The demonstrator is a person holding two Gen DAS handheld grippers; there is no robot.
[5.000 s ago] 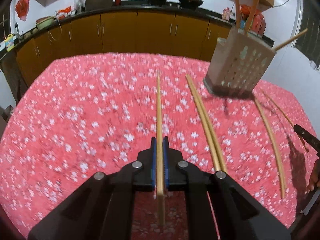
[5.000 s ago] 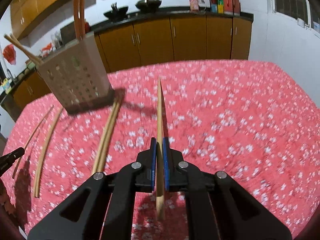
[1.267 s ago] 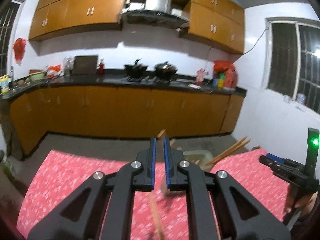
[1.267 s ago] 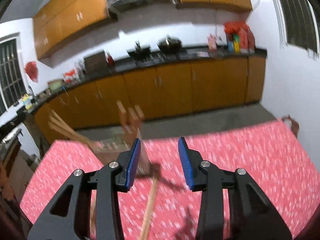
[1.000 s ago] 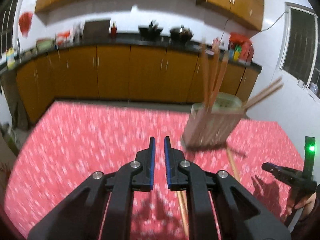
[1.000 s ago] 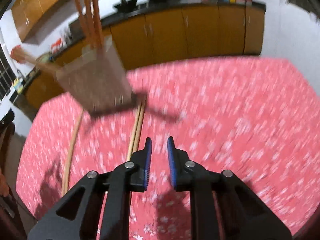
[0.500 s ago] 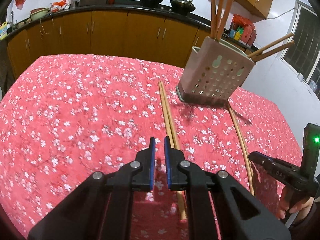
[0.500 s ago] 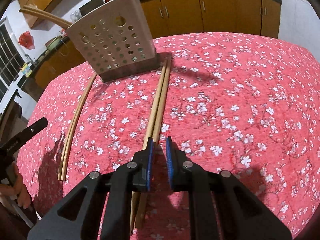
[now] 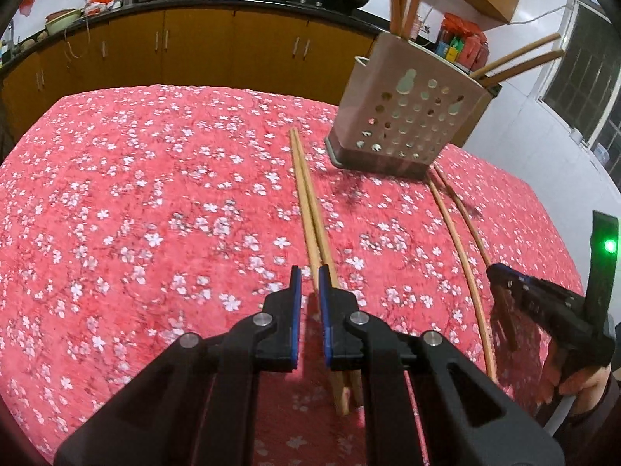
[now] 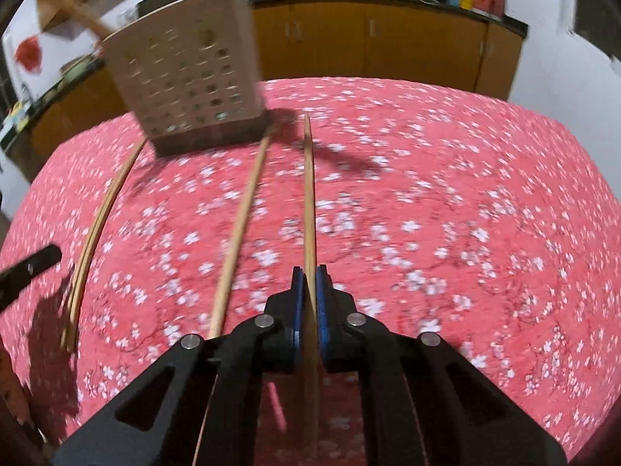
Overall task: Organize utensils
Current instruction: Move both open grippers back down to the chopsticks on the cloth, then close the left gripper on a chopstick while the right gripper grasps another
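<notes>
A beige perforated utensil holder (image 9: pixel 411 116) stands on the red flowered tablecloth (image 9: pixel 155 194) with several chopsticks sticking out. A pair of wooden chopsticks (image 9: pixel 310 209) lies in front of my left gripper (image 9: pixel 309 291), whose jaws are narrowly apart and empty, just left of the pair. Two more chopsticks (image 9: pixel 458 233) lie to the right. My right gripper (image 10: pixel 306 291) is shut on one chopstick (image 10: pixel 308 194) that points toward the holder (image 10: pixel 186 77). Another chopstick (image 10: pixel 244 213) lies left of it, and a further pair (image 10: pixel 97 225) farther left.
Kitchen cabinets (image 9: pixel 194 54) with a black counter run behind the table. The right gripper and hand (image 9: pixel 551 310) show at the right edge of the left wrist view. The table edge curves around on all sides.
Both grippers dropped chopsticks in the holder and came back down to the table. My right gripper has shut on one chopstick of the lying pair. My left gripper moved close over a pair.
</notes>
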